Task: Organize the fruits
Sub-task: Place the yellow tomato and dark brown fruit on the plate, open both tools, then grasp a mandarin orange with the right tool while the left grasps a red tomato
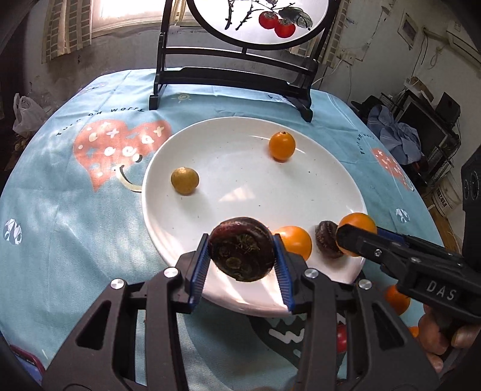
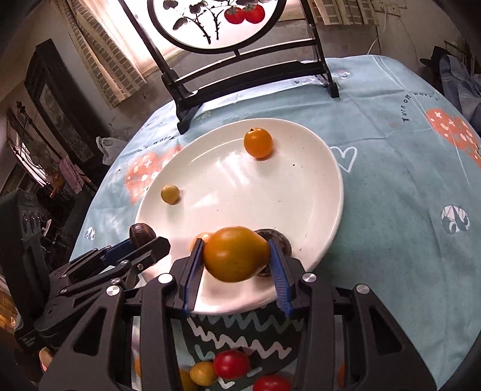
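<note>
Bench [image 1: 60, 186]: round top under a light blue printed cloth with coral hearts.

Large white ceramic plate [image 1: 240, 168]: flat on the cloth at bench centre. On it: a round orange tomato [image 1: 281, 146] near the far rim; a small dull yellow-green round fruit [image 1: 185, 180] toward the left side; a second orange tomato [image 1: 296, 240] and a dark brown wrinkled round fruit [image 1: 327, 239] side by side at the near rim.

Left claw [image 1: 242, 255]: black frame, blue ribbed pads, clamped on a dark maroon flattened water chestnut [image 1: 242, 248], held above the plate's near edge.

Right claw [image 2: 236, 258]: same build, pads pressed on both sides of a large orange pear-shaped tomato [image 2: 236, 254], held over the plate's near rim, just beside the left claw.

Loose fruit off the plate: red tomatoes [image 2: 231, 364] and a small yellow tomato [image 2: 203, 373] on the cloth near the bench's front edge, below the right claw.

Black wooden stand with a round painted panel [image 1: 261, 18], showing red fruit on a branch: upright behind the plate.
</note>
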Available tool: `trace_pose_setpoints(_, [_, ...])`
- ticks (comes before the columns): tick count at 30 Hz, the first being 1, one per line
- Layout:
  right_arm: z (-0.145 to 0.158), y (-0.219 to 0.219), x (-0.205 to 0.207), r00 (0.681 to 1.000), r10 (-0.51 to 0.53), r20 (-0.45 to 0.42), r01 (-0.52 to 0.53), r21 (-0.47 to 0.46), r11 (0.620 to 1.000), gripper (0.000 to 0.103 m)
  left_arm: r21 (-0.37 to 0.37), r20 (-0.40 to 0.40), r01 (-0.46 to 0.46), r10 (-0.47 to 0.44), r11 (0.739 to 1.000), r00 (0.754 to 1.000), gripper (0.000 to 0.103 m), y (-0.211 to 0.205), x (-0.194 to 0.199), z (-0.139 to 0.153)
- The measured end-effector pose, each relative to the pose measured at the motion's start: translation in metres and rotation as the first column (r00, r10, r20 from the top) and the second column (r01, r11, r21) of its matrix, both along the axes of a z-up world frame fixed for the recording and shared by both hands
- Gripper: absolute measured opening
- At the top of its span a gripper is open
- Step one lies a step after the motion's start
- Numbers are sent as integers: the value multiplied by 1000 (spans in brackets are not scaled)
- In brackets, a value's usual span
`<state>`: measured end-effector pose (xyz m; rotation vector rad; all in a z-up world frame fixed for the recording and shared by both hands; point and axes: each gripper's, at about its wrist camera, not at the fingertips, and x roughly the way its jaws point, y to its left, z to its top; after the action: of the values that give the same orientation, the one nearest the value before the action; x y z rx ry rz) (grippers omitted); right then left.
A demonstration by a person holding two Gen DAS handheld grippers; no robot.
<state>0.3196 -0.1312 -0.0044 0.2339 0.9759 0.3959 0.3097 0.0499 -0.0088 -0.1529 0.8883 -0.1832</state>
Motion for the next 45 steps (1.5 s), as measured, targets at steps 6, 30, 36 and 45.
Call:
trace_pose_setpoints(6, [17,-13,-9,1000,-5,28,5,-2,1000,54,-7,46,-49,50,999,998,86,10,-20,23])
trace_pose_setpoints(30, [-29,-88,-180,989,-11,147,58,-321,945,60,-97,52,72,-67,993,996,94,23,-149,-11])
trace_pose_setpoints(36, [-37,-86,-177,994,-20,104,54,-338,940,45,-68,42,65,-62,996,997,94,22,-151,-14])
trace_pose_setpoints(45, [-29,-95,-184,989,-45,140,40,35,999,44,-66,110,353,-345,933,932,93,-6,-180,-7])
